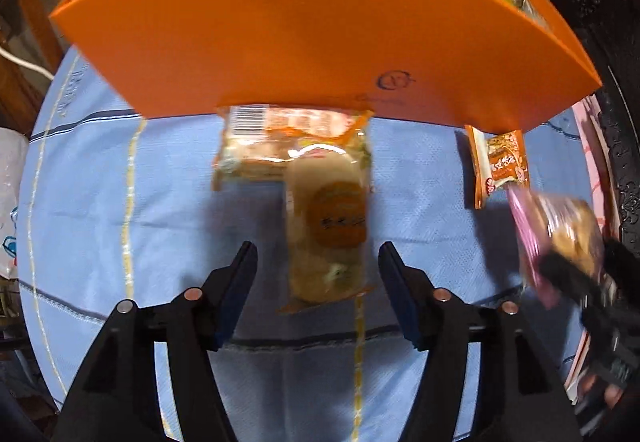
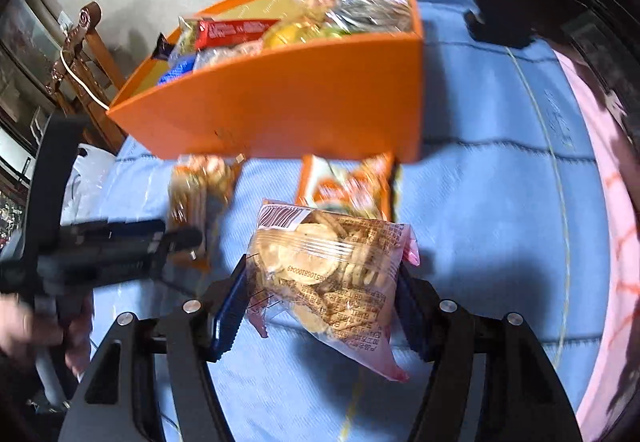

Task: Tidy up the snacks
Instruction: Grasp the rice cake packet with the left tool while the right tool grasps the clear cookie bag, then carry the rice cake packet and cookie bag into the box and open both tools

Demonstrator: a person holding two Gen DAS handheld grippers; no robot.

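An orange box (image 1: 304,38) holding several snack packs stands on the blue cloth; it also shows in the right wrist view (image 2: 280,110). My left gripper (image 1: 318,262) is open, its jaws either side of a pale cake pack (image 1: 326,230) lying on the cloth. A second clear pack (image 1: 260,150) lies just behind it. My right gripper (image 2: 320,282) is shut on a pink-edged bag of biscuits (image 2: 332,270), held above the cloth; it shows in the left wrist view (image 1: 560,242) too. An orange wrapper (image 1: 500,166) lies by the box's right corner.
The blue cloth (image 2: 500,202) covers the table, with a pink cloth (image 2: 616,242) at the right edge. A wooden chair (image 2: 84,54) stands behind the box. A white plastic bag (image 1: 10,202) sits at the left.
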